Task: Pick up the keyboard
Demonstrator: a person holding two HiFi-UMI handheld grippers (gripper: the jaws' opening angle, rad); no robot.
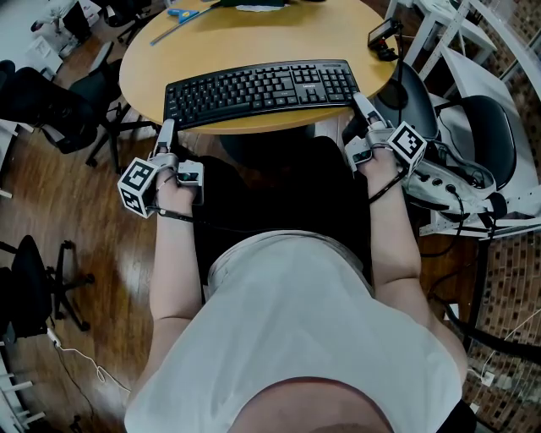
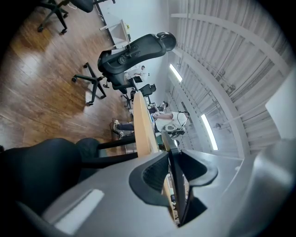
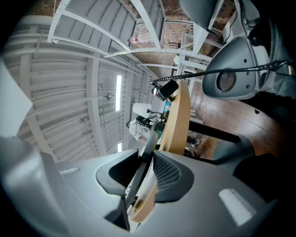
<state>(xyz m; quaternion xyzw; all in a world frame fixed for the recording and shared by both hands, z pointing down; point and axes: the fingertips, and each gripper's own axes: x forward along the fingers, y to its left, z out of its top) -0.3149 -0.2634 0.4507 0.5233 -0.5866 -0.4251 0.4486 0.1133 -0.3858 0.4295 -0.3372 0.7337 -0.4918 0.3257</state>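
A black keyboard [image 1: 262, 89] lies along the near edge of the round wooden table [image 1: 254, 34]. My left gripper [image 1: 166, 134] is at its front left corner and my right gripper [image 1: 358, 103] at its front right corner. In the left gripper view the gripper [image 2: 175, 155] has its pads closed on the keyboard's thin dark edge [image 2: 180, 185], with the table's rim [image 2: 141, 125] running away behind. The right gripper view shows the same: the gripper [image 3: 147, 155] is shut on the keyboard's edge [image 3: 141, 171], with the table [image 3: 178, 125] just beside it. The keyboard still looks flat on the table.
Blue scissors [image 1: 182, 13] and a thin rod [image 1: 173, 30] lie at the table's far side, and a small black device [image 1: 385, 34] sits at its right rim. Office chairs stand left [image 1: 51, 106] and right [image 1: 482, 127]. Cabled white equipment [image 1: 439, 182] is close by my right hand.
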